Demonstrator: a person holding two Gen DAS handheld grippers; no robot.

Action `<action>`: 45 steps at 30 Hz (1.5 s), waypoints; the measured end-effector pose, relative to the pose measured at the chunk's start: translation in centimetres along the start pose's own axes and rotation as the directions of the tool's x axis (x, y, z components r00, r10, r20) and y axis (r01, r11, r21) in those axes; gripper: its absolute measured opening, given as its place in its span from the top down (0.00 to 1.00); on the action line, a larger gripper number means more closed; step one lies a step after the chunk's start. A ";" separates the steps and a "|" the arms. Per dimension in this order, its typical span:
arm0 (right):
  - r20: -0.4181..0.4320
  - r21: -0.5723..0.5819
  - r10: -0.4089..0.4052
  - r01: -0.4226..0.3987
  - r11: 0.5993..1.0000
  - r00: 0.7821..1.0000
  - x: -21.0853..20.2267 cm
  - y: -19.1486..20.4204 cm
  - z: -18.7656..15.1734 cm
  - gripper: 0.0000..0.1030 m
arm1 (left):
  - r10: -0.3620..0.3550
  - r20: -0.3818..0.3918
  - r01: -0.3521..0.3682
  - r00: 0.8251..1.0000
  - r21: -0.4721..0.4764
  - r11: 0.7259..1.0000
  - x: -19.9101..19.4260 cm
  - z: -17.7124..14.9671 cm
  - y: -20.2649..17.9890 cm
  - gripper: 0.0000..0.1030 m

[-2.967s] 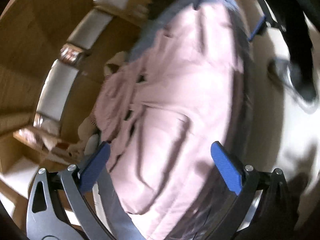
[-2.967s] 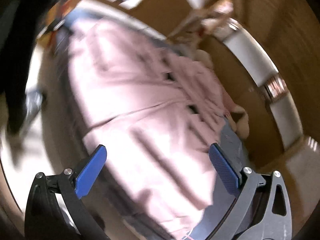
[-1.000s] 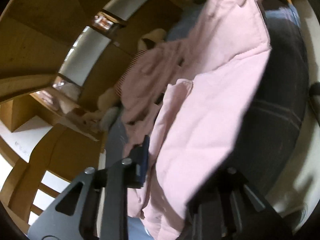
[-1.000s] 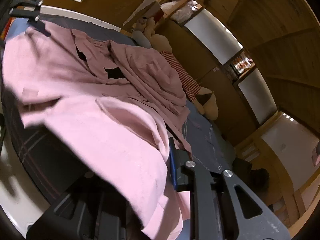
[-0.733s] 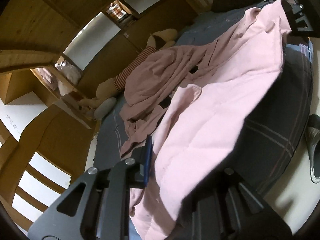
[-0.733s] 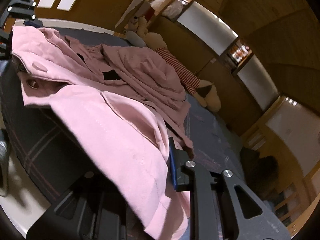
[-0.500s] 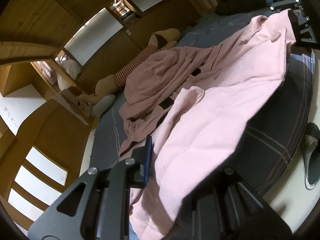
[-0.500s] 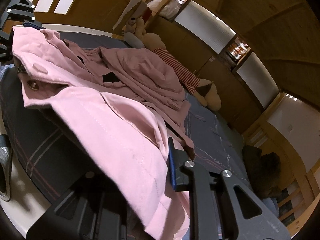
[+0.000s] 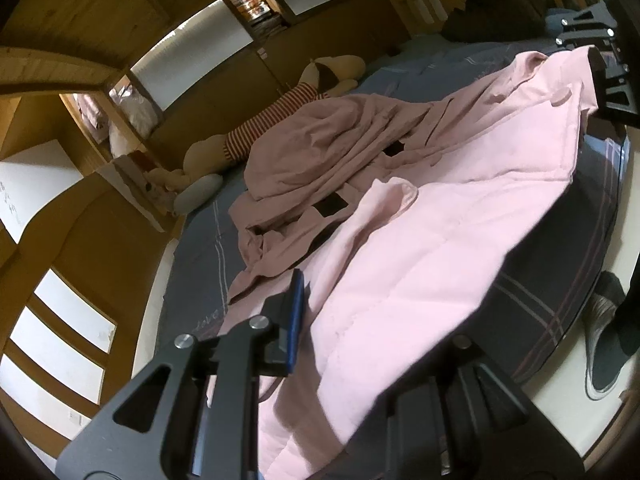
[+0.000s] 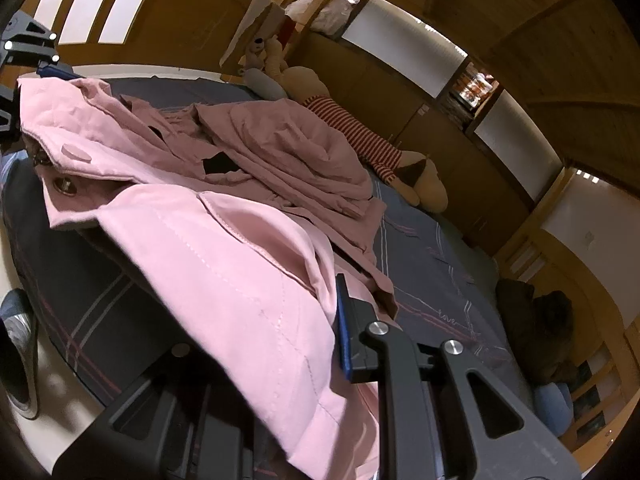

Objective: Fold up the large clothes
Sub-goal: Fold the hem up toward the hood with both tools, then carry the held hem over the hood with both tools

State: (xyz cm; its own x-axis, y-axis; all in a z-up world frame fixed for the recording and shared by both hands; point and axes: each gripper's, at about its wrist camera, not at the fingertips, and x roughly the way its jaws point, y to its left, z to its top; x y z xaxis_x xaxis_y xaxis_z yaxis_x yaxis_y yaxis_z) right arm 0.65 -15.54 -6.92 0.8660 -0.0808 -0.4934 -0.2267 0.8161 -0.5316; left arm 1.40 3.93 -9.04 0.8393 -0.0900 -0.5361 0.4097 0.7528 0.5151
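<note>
A large pink quilted coat (image 9: pixel 440 232) lies across a dark grey bed (image 9: pixel 560 280), its far part bunched up. My left gripper (image 9: pixel 316 344) is shut on one corner of the coat's near edge; only its left blue pad shows, the other finger is under cloth. My right gripper (image 10: pixel 316 344) is shut on the opposite corner of the same coat (image 10: pixel 224 264) and lifts it off the bed (image 10: pixel 432 280). Each gripper shows at the far end in the other's view: the right gripper (image 9: pixel 600 60), the left gripper (image 10: pixel 24 60).
A long plush toy in a striped shirt (image 10: pixel 360 140) lies along the wooden wall cabinets behind the coat. A dark pillow (image 10: pixel 540 336) sits at the bed's right end. A person's shoe (image 9: pixel 604 344) stands on the pale floor beside the bed.
Three seconds ago both grippers were open above the flat coat. Both are shut on its near edge since a second ago and have raised and stretched it between them.
</note>
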 end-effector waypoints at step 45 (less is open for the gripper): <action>0.119 0.204 -0.102 0.077 0.976 0.988 4.1 -5.8 8.7 0.87 | 0.167 0.083 -0.143 0.982 -0.237 0.961 4.3 10.4 7.7 0.82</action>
State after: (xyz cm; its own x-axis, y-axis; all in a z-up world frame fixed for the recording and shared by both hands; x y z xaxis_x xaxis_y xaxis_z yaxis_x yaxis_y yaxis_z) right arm 9.42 -15.64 0.18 0.9314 -0.0955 -0.3512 -0.0641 0.9068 -0.4166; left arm 11.83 2.54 -0.44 0.9227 -0.0175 -0.3851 0.1893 0.8908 0.4131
